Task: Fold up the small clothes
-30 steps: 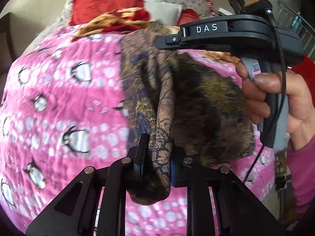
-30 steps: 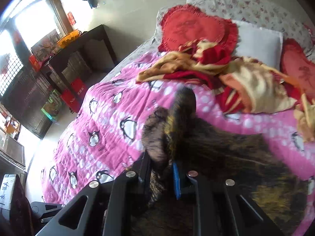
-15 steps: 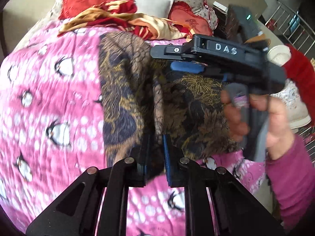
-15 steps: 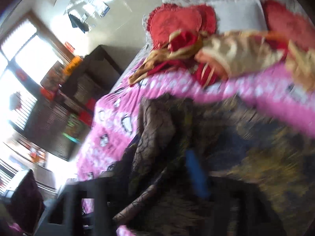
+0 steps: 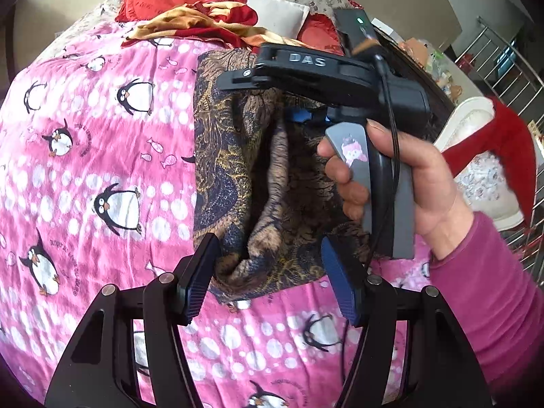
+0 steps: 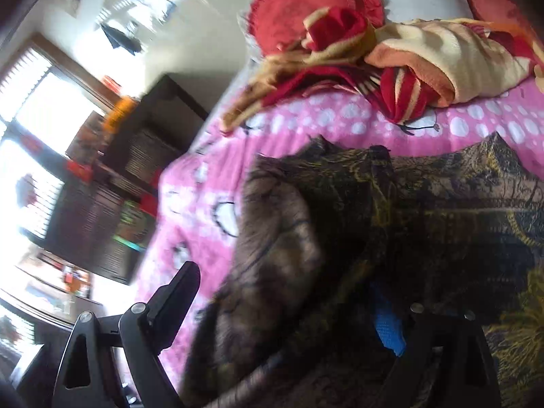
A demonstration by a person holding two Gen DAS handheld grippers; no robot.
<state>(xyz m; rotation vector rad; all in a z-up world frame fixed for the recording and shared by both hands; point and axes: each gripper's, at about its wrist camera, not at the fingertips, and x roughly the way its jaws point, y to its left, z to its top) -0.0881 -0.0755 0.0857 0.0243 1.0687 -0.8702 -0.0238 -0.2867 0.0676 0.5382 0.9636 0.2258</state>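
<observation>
One fold appears made: the dark patterned garment [image 5: 238, 176] is doubled over near the foot edge of the pink penguin bedspread [image 5: 102, 156]. Both the left gripper [image 5: 268, 282] and right gripper [image 6: 289, 309] are spread wide, gripping nothing. Smoothing and further folds are judged outstanding.

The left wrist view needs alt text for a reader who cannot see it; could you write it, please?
Open left tongs hover over a folded brown patterned cloth on a pink penguin blanket. A hand holds the right tongs over the cloth's far edge.
</observation>
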